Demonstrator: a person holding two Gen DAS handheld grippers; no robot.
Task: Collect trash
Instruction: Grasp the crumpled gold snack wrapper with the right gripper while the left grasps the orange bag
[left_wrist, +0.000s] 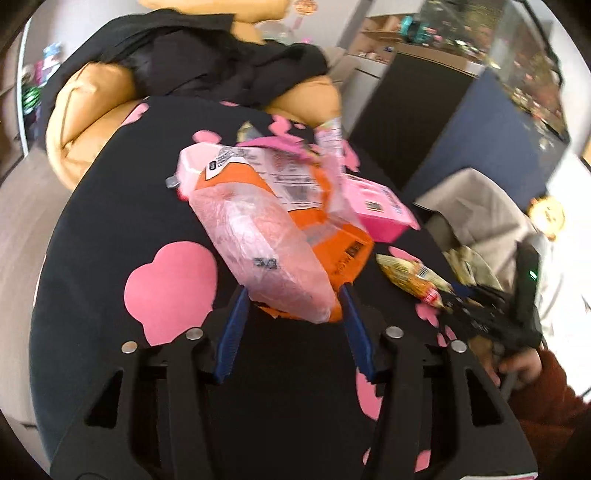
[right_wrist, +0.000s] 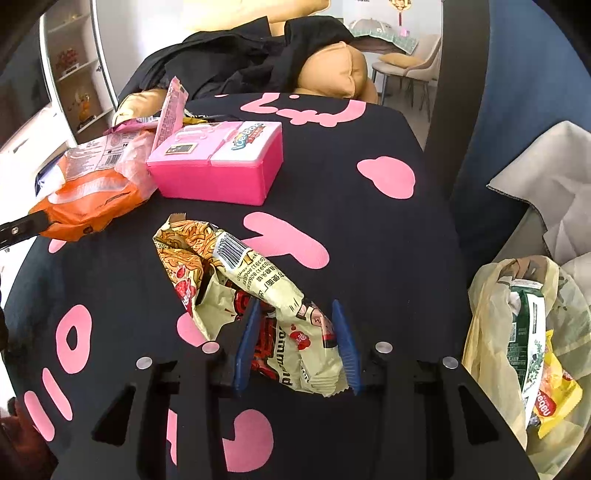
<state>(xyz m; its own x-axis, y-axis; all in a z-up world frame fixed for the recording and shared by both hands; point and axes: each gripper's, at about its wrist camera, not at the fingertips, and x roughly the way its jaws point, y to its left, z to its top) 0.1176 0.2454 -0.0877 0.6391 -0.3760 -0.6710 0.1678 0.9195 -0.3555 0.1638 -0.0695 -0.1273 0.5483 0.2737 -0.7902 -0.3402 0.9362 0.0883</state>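
Left gripper (left_wrist: 293, 295) clamps orange bag (left_wrist: 280, 236); right gripper (right_wrist: 297, 325) straddles noodle wrapper (right_wrist: 258, 295).

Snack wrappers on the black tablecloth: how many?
3: orange bag left, noodle packet between the near gripper's fingers, pink wrapper behind the pink box. Others may hide.

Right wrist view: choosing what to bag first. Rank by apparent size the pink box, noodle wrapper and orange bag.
1. Noodle wrapper, though nearest the camera, so unsure.
2. Pink box.
3. Orange bag, partly hidden.
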